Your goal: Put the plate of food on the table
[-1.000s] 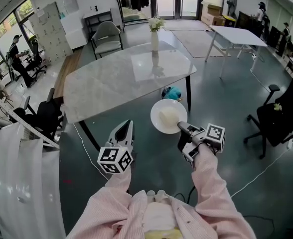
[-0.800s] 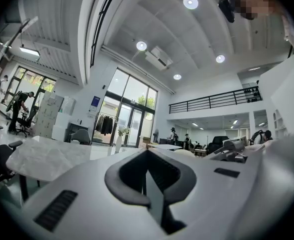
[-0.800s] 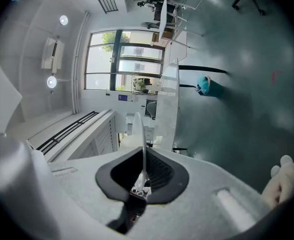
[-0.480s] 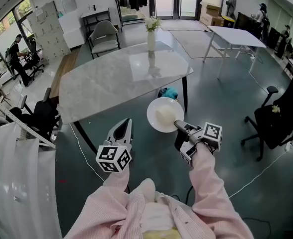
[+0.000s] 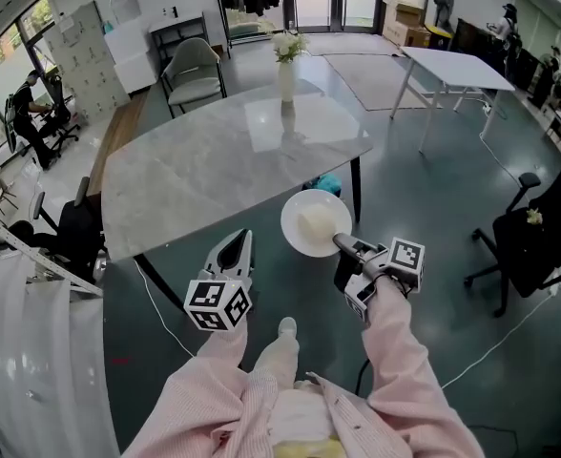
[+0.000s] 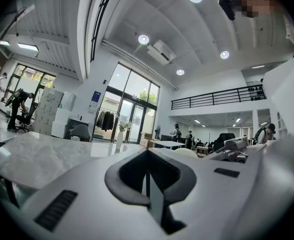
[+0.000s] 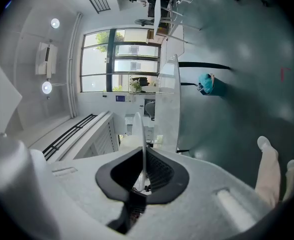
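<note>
Head view showed the white plate [image 5: 316, 221] with a pale mound of food [image 5: 320, 224] on it, held in the air above the dark floor. The plate hung just short of the near edge of the marble table [image 5: 195, 165] and was not resting on it. The right gripper [image 5: 342, 244] had its jaws pinched on the plate's near rim, with the plate sticking out in front of it roughly level. In the right gripper view the plate [image 7: 139, 129] appeared edge-on as a thin white blade running straight out from between the jaws of that gripper [image 7: 143, 176], which were pressed onto it.

The left gripper [image 5: 235, 251] was held beside the plate, a little apart from it on the person's left, and pointed towards the same table edge. The left gripper view showed the jaws of that gripper [image 6: 148, 184] closed together with nothing between them.

Pink sleeves [image 5: 395, 351] reached forward to both grippers, and one pale shoe [image 5: 287, 328] stood on the floor between the arms. On the far part of the table stood a white vase of flowers [image 5: 286, 68]. A teal object [image 5: 329, 181] lay on the floor under the table near a dark table leg [image 5: 357, 198]. Beyond the table were a grey chair [image 5: 194, 72] and a white table [image 5: 457, 67], and a black office chair [image 5: 533, 241] stood at the right.
</note>
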`<state>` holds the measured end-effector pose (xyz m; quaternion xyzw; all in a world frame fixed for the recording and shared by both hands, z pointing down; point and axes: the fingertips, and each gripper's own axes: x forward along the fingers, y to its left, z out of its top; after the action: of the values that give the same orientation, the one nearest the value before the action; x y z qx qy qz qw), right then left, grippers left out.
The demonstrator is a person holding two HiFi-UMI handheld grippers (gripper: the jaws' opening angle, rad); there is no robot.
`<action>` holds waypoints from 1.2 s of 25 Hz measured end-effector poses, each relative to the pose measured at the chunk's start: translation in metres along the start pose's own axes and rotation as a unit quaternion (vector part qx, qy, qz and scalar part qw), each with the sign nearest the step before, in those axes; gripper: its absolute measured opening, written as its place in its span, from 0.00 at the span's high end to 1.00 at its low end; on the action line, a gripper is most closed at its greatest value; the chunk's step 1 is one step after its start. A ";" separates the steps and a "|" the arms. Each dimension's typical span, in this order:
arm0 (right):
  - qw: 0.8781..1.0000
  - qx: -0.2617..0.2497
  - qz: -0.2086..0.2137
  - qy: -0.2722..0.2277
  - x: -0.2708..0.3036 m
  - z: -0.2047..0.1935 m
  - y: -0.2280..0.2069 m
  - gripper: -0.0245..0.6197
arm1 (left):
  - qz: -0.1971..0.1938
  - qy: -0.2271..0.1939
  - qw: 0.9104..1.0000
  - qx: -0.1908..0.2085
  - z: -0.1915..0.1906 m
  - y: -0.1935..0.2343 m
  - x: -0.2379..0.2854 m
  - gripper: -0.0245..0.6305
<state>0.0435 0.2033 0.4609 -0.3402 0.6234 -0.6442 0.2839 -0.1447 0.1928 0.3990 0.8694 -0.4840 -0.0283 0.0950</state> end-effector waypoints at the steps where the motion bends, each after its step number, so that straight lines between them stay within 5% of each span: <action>1: 1.000 0.000 0.000 0.000 0.008 0.008 0.001 0.94 | -0.001 0.001 1.000 -0.001 0.001 0.005 0.012 0.98; 16: 1.000 0.014 -0.003 -0.024 0.140 0.124 0.013 0.94 | -0.024 0.021 0.999 -0.013 0.026 0.091 0.180 0.98; 30: 0.999 0.021 -0.016 -0.020 0.204 0.187 -0.003 0.94 | -0.023 0.051 0.998 -0.034 0.009 0.130 0.263 0.98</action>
<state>0.0681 -0.0719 0.4798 -0.3567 0.5984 -0.6547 0.2933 -0.1152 -0.0975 0.4260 0.8768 -0.4575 -0.0029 0.1482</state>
